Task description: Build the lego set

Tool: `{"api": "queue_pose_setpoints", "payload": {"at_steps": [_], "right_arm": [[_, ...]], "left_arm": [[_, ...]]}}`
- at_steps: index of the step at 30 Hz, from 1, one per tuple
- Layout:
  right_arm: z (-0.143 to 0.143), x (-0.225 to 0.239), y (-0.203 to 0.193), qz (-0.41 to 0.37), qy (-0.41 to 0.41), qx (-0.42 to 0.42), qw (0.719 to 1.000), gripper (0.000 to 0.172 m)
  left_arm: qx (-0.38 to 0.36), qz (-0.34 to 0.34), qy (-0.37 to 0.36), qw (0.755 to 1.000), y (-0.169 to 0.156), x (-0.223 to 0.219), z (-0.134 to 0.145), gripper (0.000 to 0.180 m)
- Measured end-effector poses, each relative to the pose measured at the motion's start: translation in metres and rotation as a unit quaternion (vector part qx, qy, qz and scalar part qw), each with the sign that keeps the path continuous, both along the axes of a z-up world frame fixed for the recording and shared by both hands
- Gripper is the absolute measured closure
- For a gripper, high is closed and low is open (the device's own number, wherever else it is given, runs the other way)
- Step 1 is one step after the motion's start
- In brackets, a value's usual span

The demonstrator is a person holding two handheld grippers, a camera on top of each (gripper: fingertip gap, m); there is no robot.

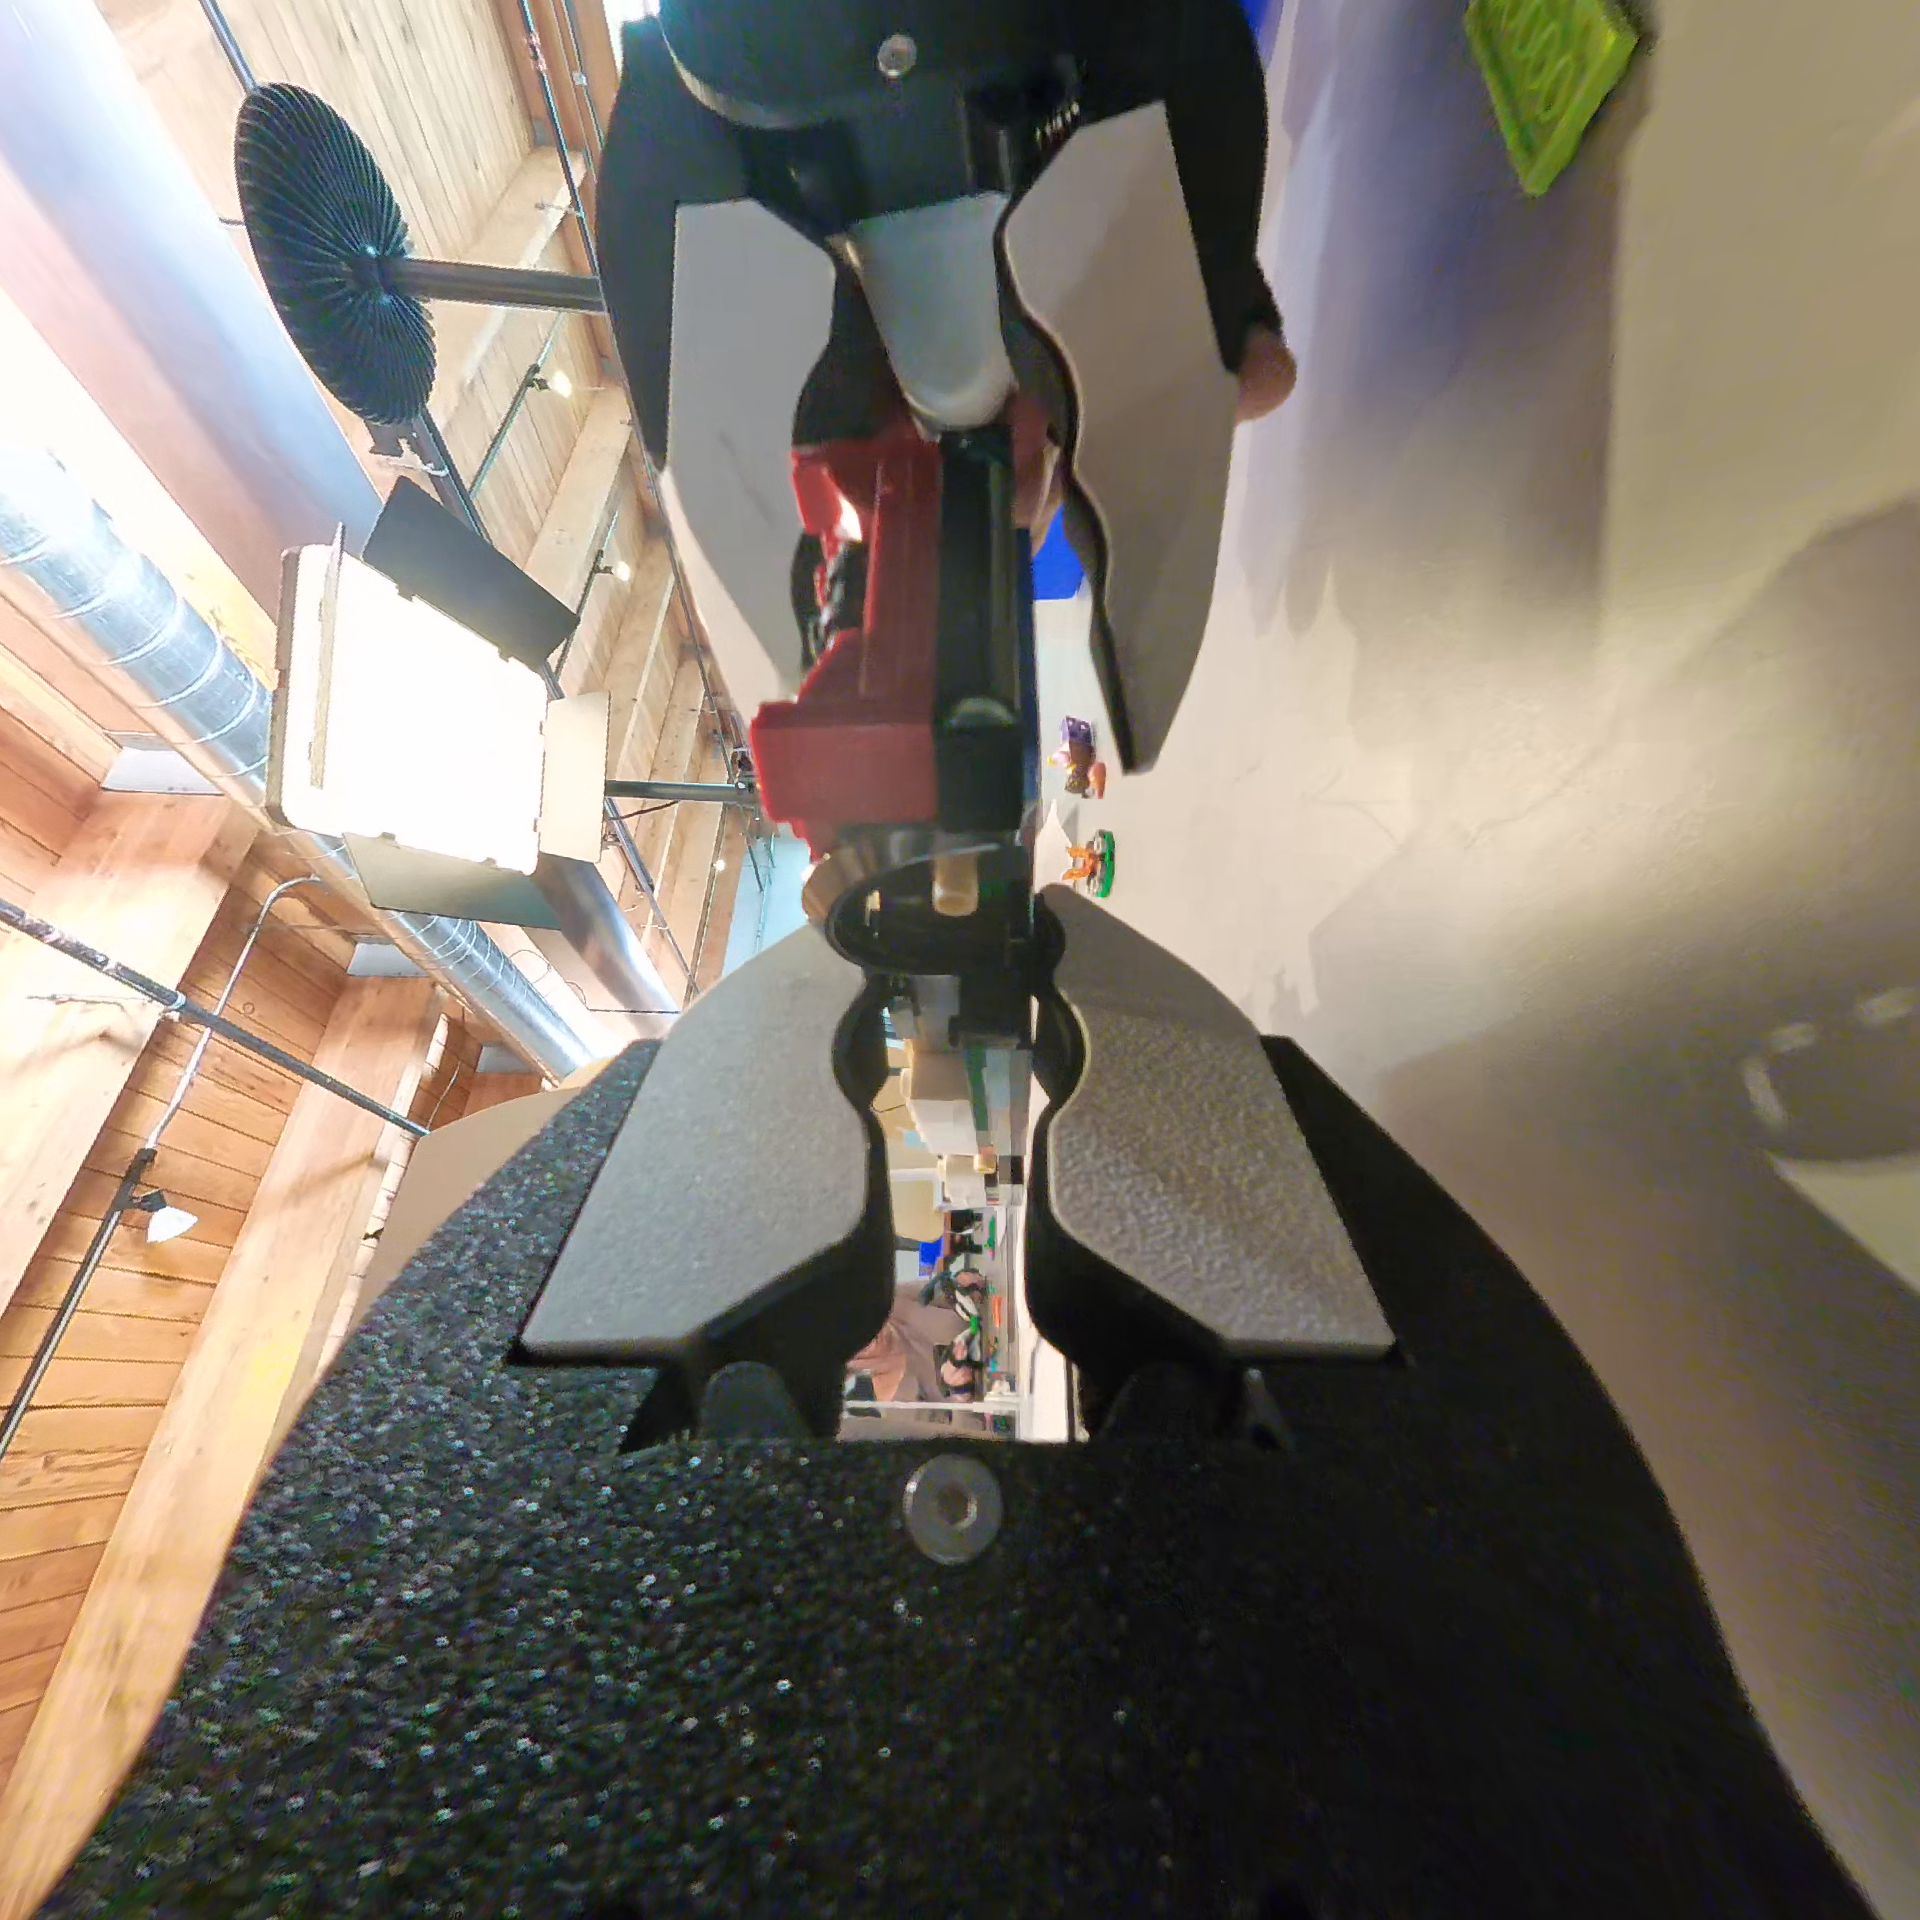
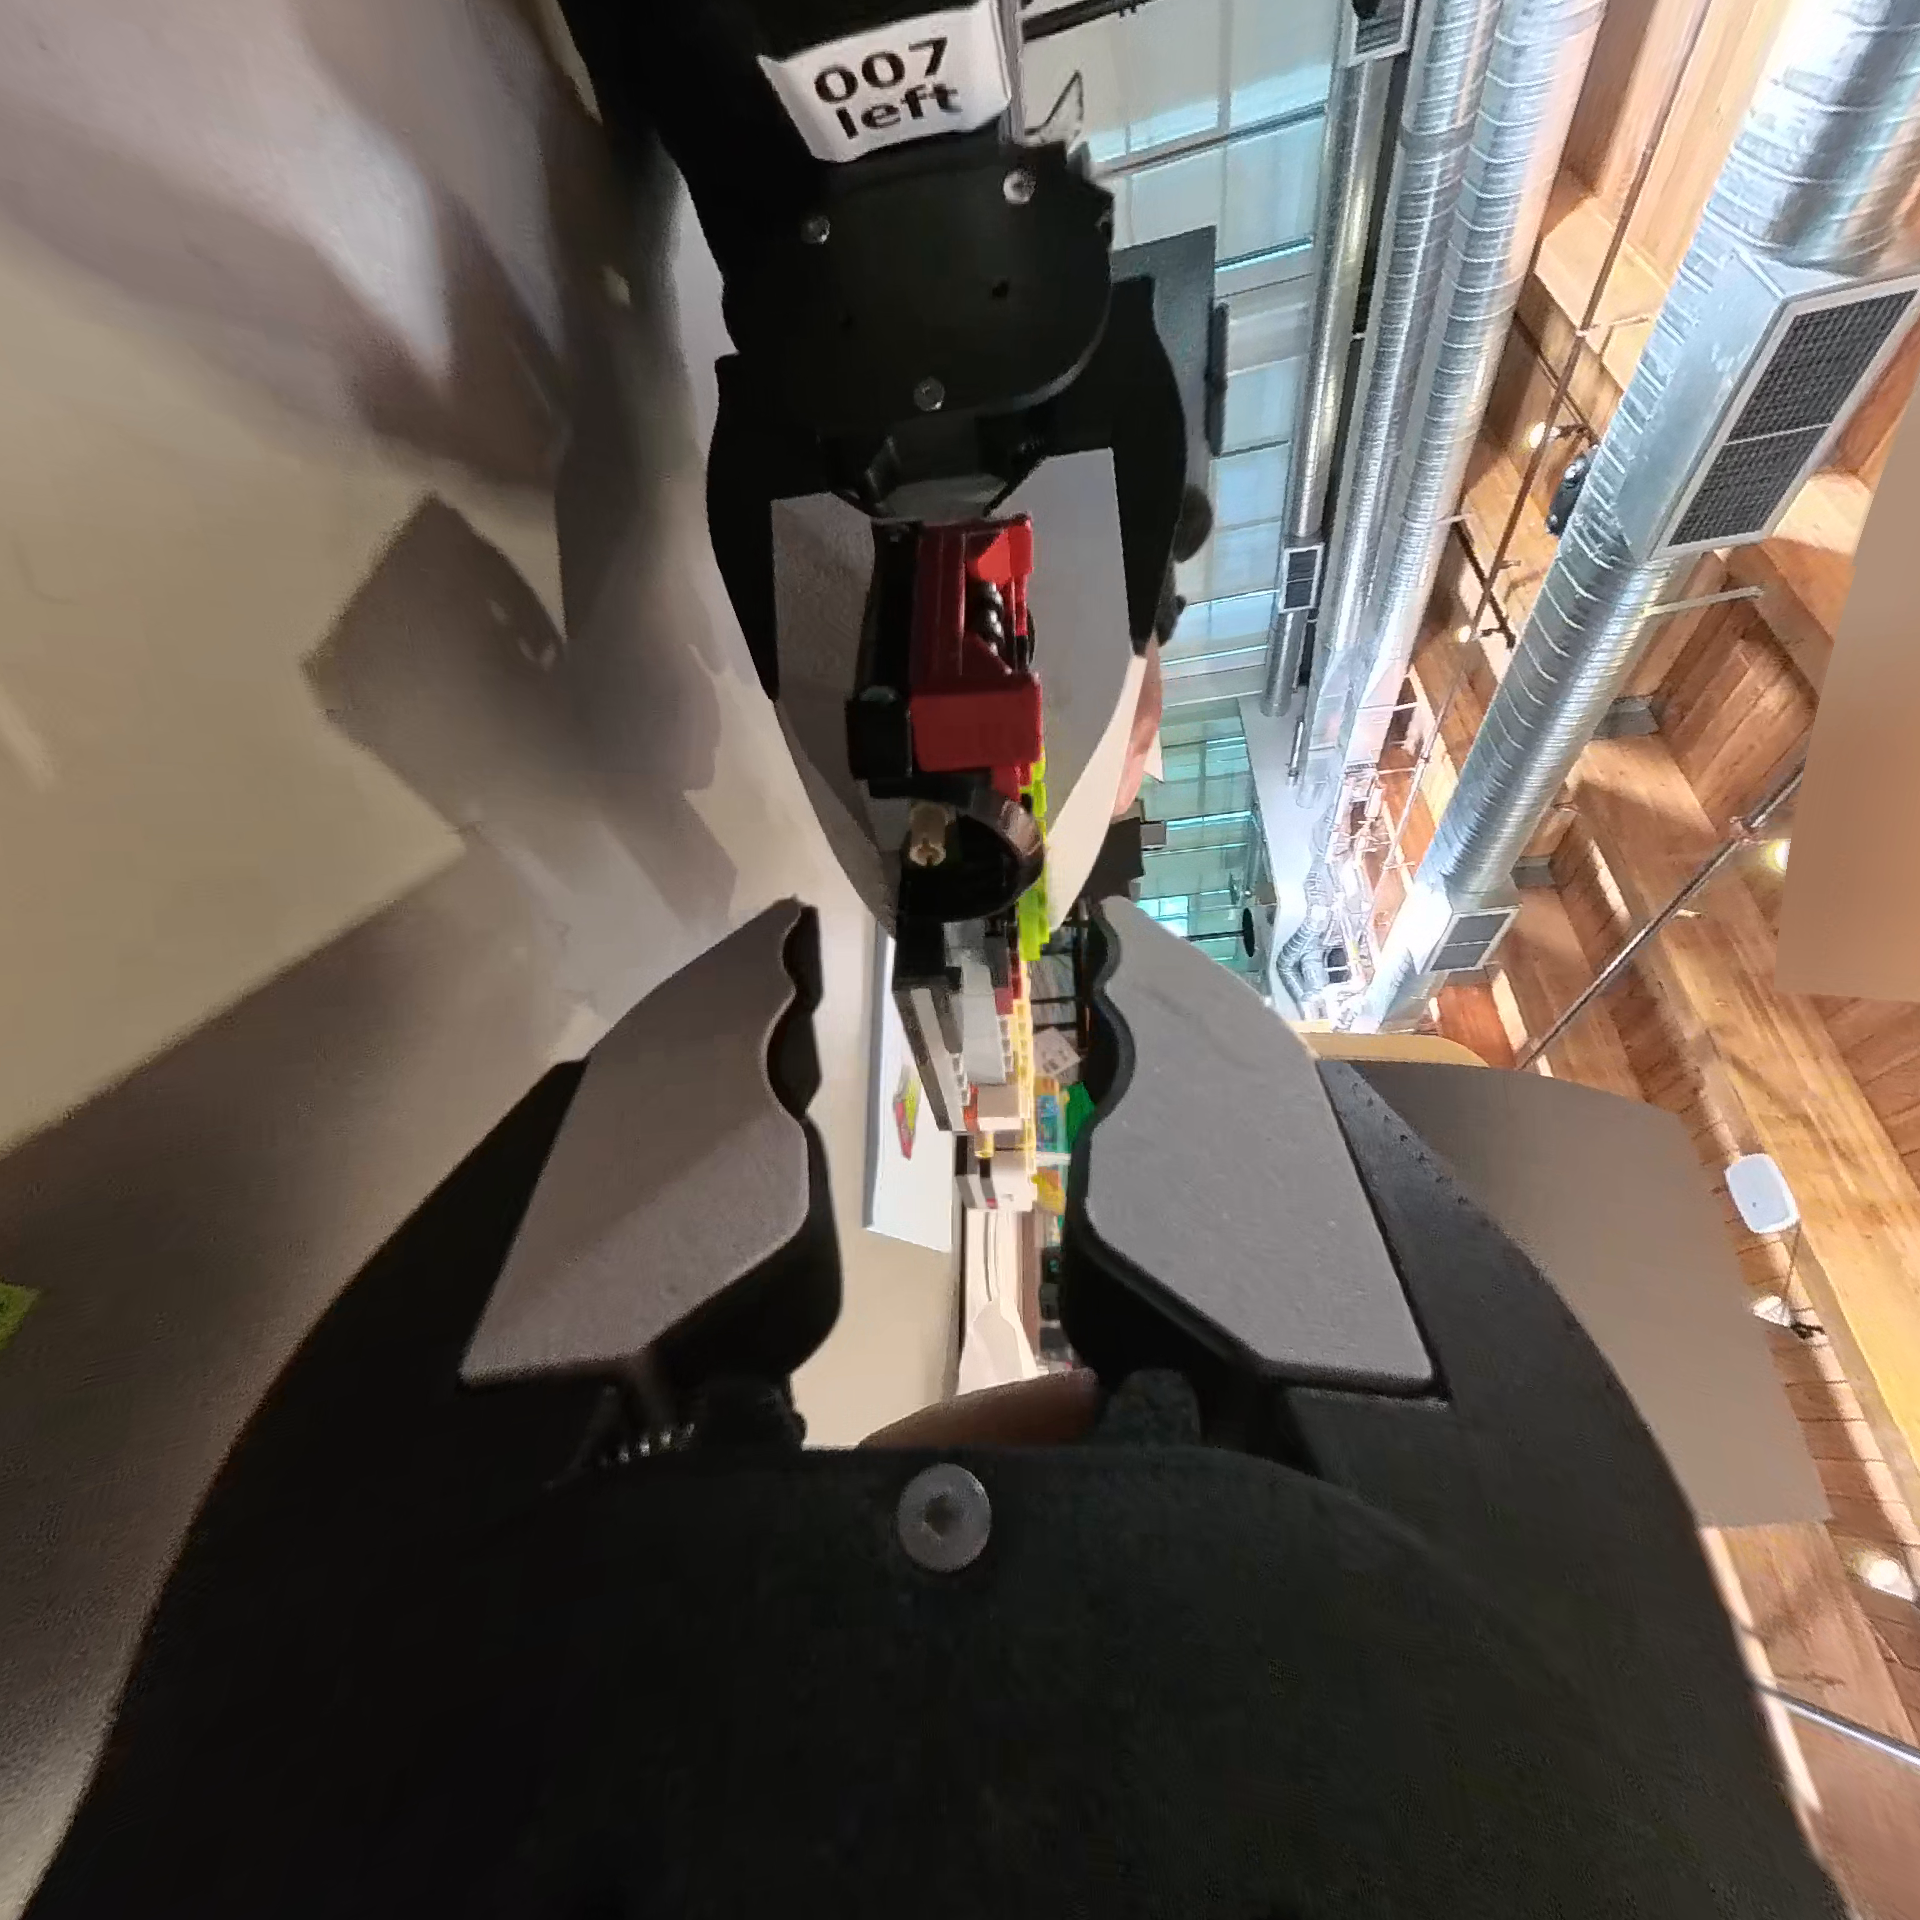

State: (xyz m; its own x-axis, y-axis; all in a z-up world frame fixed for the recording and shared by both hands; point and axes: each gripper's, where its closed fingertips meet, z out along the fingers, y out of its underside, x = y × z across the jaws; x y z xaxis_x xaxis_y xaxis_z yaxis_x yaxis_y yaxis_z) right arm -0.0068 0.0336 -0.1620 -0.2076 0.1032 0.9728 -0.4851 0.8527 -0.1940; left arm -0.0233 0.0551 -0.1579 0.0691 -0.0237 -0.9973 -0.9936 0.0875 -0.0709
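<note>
The left tongs (image 1: 956, 935) are clenched on a red and black brick-built toy vehicle (image 1: 862, 665), both pads pressed against the black part just behind its black wheel (image 1: 857, 914), where a tan axle pin (image 1: 956, 883) sticks out. The vehicle is held in the air between the two tongs, which face each other tip to tip, with the white bench (image 1: 1558, 935) running along one side of it. The red body reaches forward between the fingers of the right tongs (image 2: 951, 920). These are released: the fingers stand wide apart on either side of the vehicle, and a gap shows between each pad and the bricks. On the bench beyond the vehicle stand two small brick pieces, one purple and brown (image 1: 1081, 758) and one orange on a green base (image 1: 1091, 857). A bright green baseplate (image 1: 1548, 83) lies farther off near the bench's far edge. A lit studio light panel (image 1: 416, 707) and silver ducts (image 1: 156, 644) hang under the wooden ceiling
</note>
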Motion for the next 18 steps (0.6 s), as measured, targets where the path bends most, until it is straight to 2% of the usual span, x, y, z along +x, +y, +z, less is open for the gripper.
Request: {"api": "queue_pose_setpoints", "payload": {"at_steps": [9, 18], "right_arm": [[-0.005, 0.006, -0.007, 0.018, -0.031, 0.001, 0.999, 0.116], [-0.008, 0.018, -0.014, 0.046, -0.057, 0.019, 0.997, 0.125]], "left_arm": [[-0.006, -0.009, 0.017, 1.0, -0.002, 0.004, -0.002, 0.157], [-0.001, -0.032, 0.042, 0.999, -0.006, 0.015, -0.002, 0.156]]}}
